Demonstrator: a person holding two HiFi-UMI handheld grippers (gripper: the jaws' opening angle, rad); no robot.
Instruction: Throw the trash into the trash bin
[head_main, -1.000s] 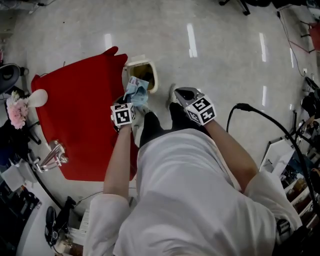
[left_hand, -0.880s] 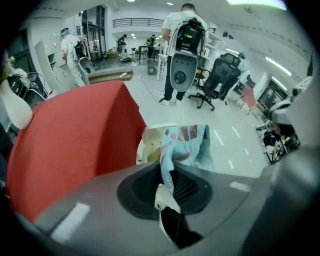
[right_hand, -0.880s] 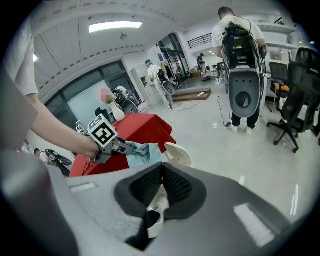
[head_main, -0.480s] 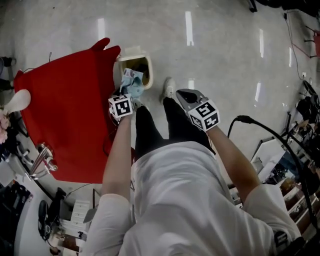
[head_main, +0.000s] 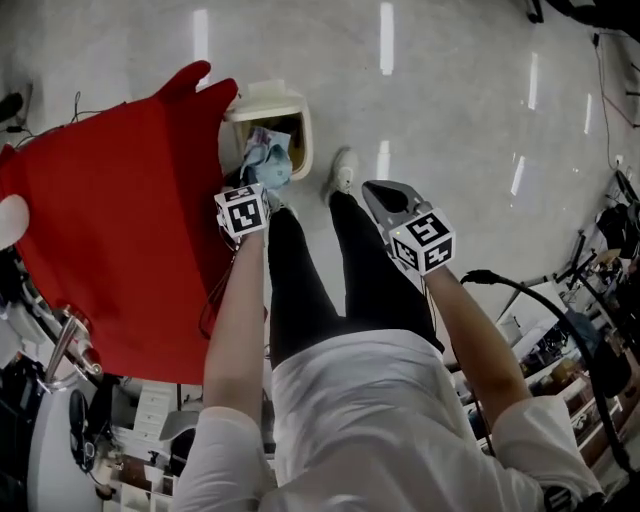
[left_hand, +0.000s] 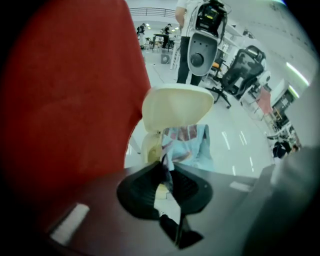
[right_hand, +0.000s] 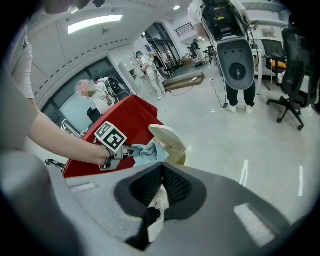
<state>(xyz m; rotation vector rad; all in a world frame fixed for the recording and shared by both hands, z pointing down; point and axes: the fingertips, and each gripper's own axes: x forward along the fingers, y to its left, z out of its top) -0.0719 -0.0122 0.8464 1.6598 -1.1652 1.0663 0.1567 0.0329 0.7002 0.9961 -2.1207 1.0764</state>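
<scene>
A crumpled light-blue wrapper (head_main: 267, 160) sticks out of my left gripper (head_main: 260, 186), which is shut on it and points steeply down. The wrapper hangs just above the opening of a cream trash bin (head_main: 300, 125) that stands on the floor with its lid (left_hand: 177, 104) raised. In the left gripper view the wrapper (left_hand: 189, 145) shows in front of the lid, pinched between the dark pads. My right gripper (head_main: 380, 192) hovers to the right, over the person's legs, shut with nothing in it. From the right gripper view I see the left gripper (right_hand: 125, 149), the wrapper (right_hand: 149, 153) and the bin (right_hand: 170, 141).
A table under a red cloth (head_main: 110, 220) stands close on the bin's left, its edge right beside my left gripper. The person's white shoe (head_main: 345, 168) is on the floor right of the bin. Office chairs (left_hand: 240, 70), people and cables lie farther off.
Both grippers have sunk toward the floor. The wrapper has come down from beside the bin to just over its opening. The person has bent lower.
</scene>
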